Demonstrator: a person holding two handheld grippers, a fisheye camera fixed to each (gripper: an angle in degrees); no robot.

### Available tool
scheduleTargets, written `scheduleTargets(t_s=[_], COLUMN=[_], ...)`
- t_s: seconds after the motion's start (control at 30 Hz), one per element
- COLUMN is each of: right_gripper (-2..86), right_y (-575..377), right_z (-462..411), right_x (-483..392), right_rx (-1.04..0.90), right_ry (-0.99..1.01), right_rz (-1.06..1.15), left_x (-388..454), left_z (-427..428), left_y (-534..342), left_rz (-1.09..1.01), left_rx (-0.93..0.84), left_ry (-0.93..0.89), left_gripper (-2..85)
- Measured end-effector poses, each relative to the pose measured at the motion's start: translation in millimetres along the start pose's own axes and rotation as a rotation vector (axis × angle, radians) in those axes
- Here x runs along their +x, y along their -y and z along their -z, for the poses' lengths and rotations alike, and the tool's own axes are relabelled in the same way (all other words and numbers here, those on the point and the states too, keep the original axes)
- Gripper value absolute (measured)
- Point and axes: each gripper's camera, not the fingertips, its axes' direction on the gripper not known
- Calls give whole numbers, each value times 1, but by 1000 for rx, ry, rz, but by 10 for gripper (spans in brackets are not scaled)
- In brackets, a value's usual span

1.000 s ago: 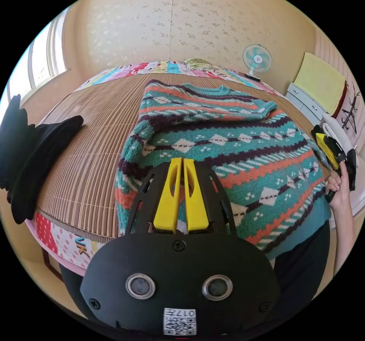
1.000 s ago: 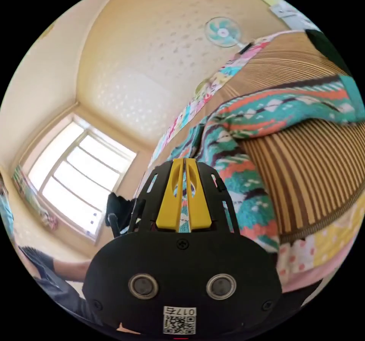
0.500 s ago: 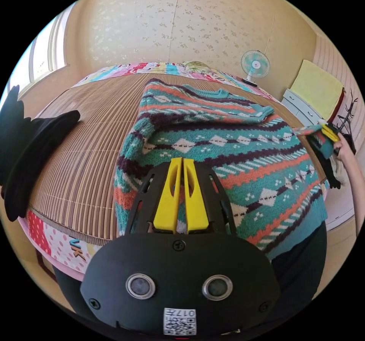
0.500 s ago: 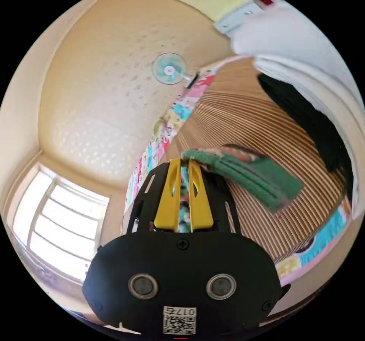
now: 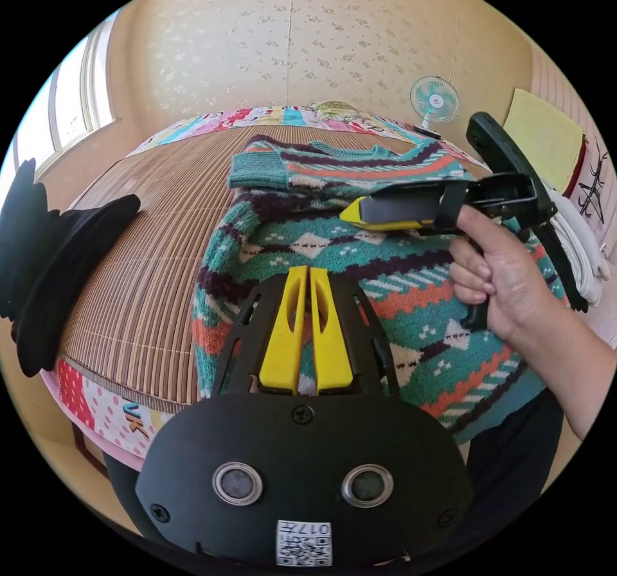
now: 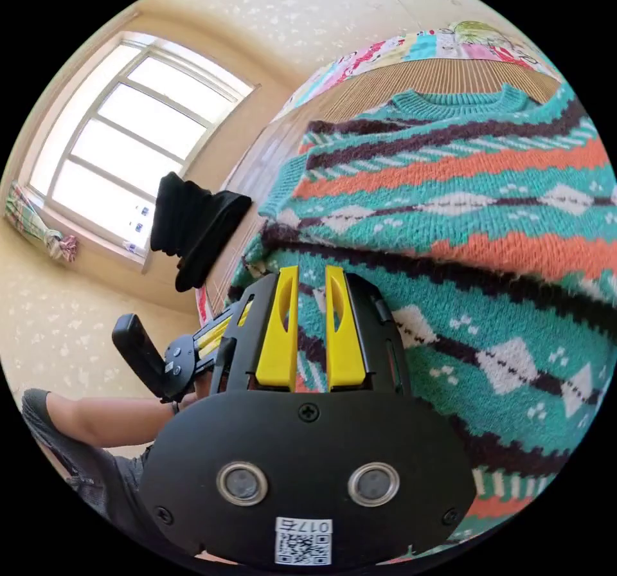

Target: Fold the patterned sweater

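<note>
- Left gripper view: the patterned sweater (image 5: 360, 267) lies flat on a bed with a woven mat (image 5: 148, 229), filling the centre and right of the frame, its teal collar toward the top and its hem hanging over the near bed edge at the bottom.
- A sleeve lies folded across the chest near the top, its teal cuff (image 5: 257, 171) at upper centre-left, so the sleeve runs crosswise to the body.
- The left claw (image 5: 307, 325) sits at lower centre with its jaws together on the sweater's hem; knit shows between and around them, so I judge it clamped there.
- The right claw (image 5: 350, 213) enters from the right, held by a hand (image 5: 495, 280), tip pointing left over the chest; from this side I cannot tell its gap.
- Right gripper view: the right claw (image 6: 304, 319) has its jaws apart, nothing between them, just above the knit.
- The sweater (image 6: 463, 216) spreads to the right and top of that frame, collar at the top; the left claw (image 6: 215, 338) shows at lower left.
- The sweater's long axis runs collar to hem, straight away from the left claw; the right claw is nearer the chest and folded sleeve, so any next grip there likely falls to it.
- A black garment (image 5: 45, 267) lies well apart at the left edge.
</note>
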Motion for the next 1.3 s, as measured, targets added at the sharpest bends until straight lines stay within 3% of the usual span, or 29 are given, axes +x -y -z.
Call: scheduleTargets(t_s=[0.1, 0.23, 0.3, 0.37, 0.43, 0.53, 0.67, 0.77, 0.97, 1.0, 1.07, 1.13, 1.3], right_gripper=[71, 39, 23, 13, 9, 6, 4, 3, 3, 3, 3, 3, 4], right_y=[-19, -35, -28, -15, -28, -33, -52, -27, 22, 23, 20, 15, 14], right_z=[37, 86, 81, 53, 51, 73, 75, 37, 6, 13, 43, 52, 41], right_x=[-12, -35, -20, 59, 117, 95, 3, -6, 81, 91, 127, 139, 132], right_rx=[150, 308, 247, -63, -145, 34, 340, 179, -24, 5, 152, 208, 166], right_ry=[-65, -691, -1023, -1359, -1337, -1296, -1047, -883, -1040, -1032, -1031, -1013, -1088], right_rz=[54, 151, 192, 95, -50, -122, 162, 211, 96, 56, -226, -314, -265], left_x=[2, 1, 2, 4, 5, 8, 11, 16, 23, 24, 27, 31, 42], left_z=[-5, -10, -13, -15, -17, -20, -23, -25, -29, -30, -31, -32, -35], left_y=[-1, -3, -4, -4, -5, -6, -8, -9, -11, -11, -12, -12, -13], left_rz=[-6, -3, -6, -8, -10, -11, -13, -18, -19, -19, -19, -22, -28], left_rx=[1, 0, -1, -1, -1, -1, 0, 0, 0, 0, 0, 0, 2], left_ry=[11, 4, 11, 17, 19, 23, 28, 38, 40, 40, 40, 45, 61], left_gripper=[-10, -10, -10, -10, -10, -10, -10, -10, -10, -10, -10, -10, -10])
